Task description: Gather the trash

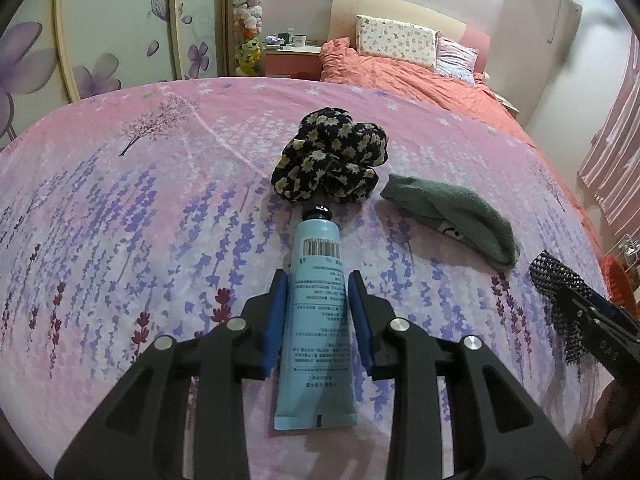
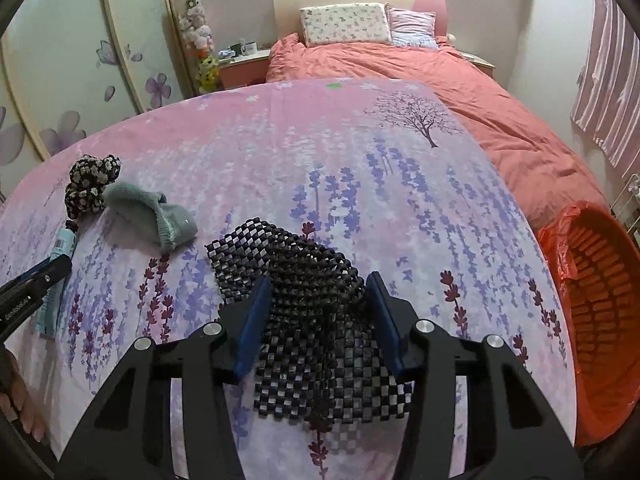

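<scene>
On the bed: a pink sheet [image 2: 360, 152] with purple flowers covers it.
Left gripper [image 1: 318, 312]: jaws sit on both sides of a blue tube [image 1: 316, 320]; whether they squeeze it, I cannot tell.
Middle: a flowery scrunchie [image 1: 332, 156], then a green sock [image 1: 452, 216].
Right gripper [image 2: 318, 312]: jaws around a black mesh [image 2: 304, 280], bunched between them.
Far right: an orange basket [image 2: 596, 320] beside the bed.
Back: pillows [image 2: 344, 24], orange blanket [image 2: 440, 80].

free: bedspread [image 2: 400, 184] ahead of mesh mat [image 2: 304, 280] | blocked: scrunchie [image 1: 332, 156] beyond tube [image 1: 316, 312]
</scene>
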Tool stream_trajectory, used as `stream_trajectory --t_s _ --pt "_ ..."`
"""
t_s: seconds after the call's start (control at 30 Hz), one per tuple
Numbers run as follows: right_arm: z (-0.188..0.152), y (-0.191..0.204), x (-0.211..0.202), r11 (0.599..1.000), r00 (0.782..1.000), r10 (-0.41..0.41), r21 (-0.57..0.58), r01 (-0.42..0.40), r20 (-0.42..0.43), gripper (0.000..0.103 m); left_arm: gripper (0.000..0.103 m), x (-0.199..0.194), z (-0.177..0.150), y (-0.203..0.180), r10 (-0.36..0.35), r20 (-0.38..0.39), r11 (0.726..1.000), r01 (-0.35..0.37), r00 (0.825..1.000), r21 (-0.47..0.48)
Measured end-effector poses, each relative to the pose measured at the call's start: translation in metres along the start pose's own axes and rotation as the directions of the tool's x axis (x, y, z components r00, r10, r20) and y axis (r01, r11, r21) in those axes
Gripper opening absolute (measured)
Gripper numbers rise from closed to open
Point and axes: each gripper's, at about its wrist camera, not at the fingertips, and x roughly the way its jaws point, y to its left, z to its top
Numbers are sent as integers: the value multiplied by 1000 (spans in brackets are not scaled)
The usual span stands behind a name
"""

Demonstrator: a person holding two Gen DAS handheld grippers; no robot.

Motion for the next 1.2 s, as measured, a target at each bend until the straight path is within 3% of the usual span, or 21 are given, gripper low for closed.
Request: stream_trajectory --t_s 0.13,0.27,0.57,0.6,0.7,0.77,0.93,1.2 --pt "0 -1 0 1000 1000 3 5 -3 -1 51 36 -1 0 1 -32 -3 999 32 999 23" --pt "0 -3 0 1000 1000 4 6 -4 0 51 33 -1 -2 -1 6 -10 994 -5 1000 105" --pt "0 0 -1 1000 1000 -8 -3 8 0 51 33 9 10 -10 28 -10 992 -27 1000 124" --pt "0 2 -2 1000 1000 -8 -3 8 1 49 33 11 11 -10 30 -12 992 -29 999 122" --pt "-1 3 -5 1000 1000 27 -3 -27 7 23 28 11 15 -8 22 -8 994 -21 1000 105" --pt "-4 4 -8 999 999 43 -9 -43 10 17 28 10 14 -4 3 -5 995 -2 1000 98" --pt "-17 1 -20 995 995 102 13 -102 17 15 28 3 7 -2 -11 9 995 10 1000 97" --pt "-24 -13 -52 993 991 105 39 -108 78 15 28 -24 7 -9 -33 57 994 27 998 102"
